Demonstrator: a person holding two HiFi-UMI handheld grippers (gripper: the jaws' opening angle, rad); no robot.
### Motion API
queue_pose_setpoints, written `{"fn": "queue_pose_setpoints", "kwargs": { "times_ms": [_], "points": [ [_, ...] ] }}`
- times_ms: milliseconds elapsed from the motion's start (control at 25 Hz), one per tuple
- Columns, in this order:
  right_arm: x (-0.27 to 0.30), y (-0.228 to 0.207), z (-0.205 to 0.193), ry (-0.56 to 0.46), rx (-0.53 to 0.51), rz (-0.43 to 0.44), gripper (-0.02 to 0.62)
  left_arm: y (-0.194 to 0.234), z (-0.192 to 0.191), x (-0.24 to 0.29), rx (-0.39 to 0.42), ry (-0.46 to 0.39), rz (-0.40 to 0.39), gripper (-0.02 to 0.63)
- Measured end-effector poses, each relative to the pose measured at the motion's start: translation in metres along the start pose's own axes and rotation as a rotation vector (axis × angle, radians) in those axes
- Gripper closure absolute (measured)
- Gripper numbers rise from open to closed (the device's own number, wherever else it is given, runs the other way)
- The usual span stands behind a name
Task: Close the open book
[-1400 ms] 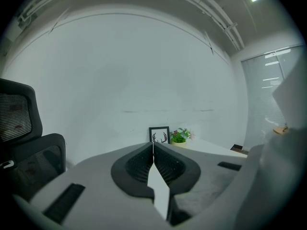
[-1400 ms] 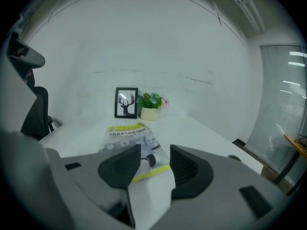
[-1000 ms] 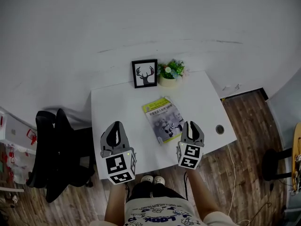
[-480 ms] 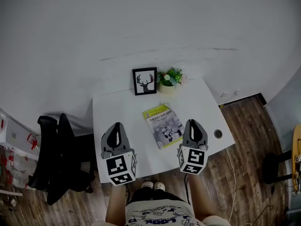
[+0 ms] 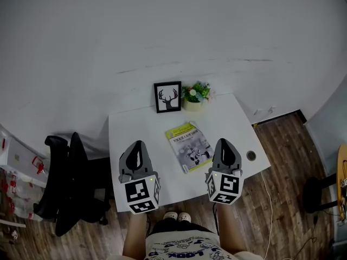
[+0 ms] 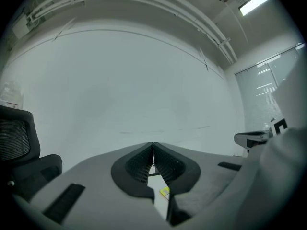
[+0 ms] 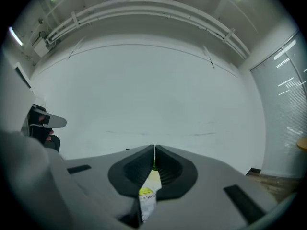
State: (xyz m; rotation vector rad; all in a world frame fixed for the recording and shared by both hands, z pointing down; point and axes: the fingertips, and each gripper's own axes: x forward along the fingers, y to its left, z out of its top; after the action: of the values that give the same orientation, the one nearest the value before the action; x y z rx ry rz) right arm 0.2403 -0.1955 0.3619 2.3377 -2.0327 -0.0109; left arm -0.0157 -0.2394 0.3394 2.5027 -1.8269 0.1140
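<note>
The book (image 5: pixel 188 146) lies on the table (image 5: pixel 124 129), before the picture frame (image 5: pixel 167 97) and plant (image 5: pixel 196 93).

White bench (image 5: pixel 135 129) stood on wood floor (image 5: pixel 282 167). Framed deer picture (image 5: pixel 167 97) stood upright at the bench's 12 o'clock edge, a small potted plant (image 5: pixel 196 95) just beside it at 3 o'clock. Round cable hole (image 5: pixel 250 155) sat near the 4 o'clock corner. Black office chair (image 5: pixel 70 177) stood off the bench at 8 o'clock.

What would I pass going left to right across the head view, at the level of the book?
Black office chair → left hand-held gripper → book → right hand-held gripper → round cable hole.
</note>
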Motion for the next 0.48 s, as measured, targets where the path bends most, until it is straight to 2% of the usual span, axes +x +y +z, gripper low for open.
{"fn": "queue_pose_setpoints", "kwargs": {
  "times_ms": [480],
  "points": [
    [-0.008,0.004,0.014,-0.031,-0.012,-0.004,0.565,-0.001,0.003,-0.004,0.007,-0.011,-0.014,0.581]
  ]
}}
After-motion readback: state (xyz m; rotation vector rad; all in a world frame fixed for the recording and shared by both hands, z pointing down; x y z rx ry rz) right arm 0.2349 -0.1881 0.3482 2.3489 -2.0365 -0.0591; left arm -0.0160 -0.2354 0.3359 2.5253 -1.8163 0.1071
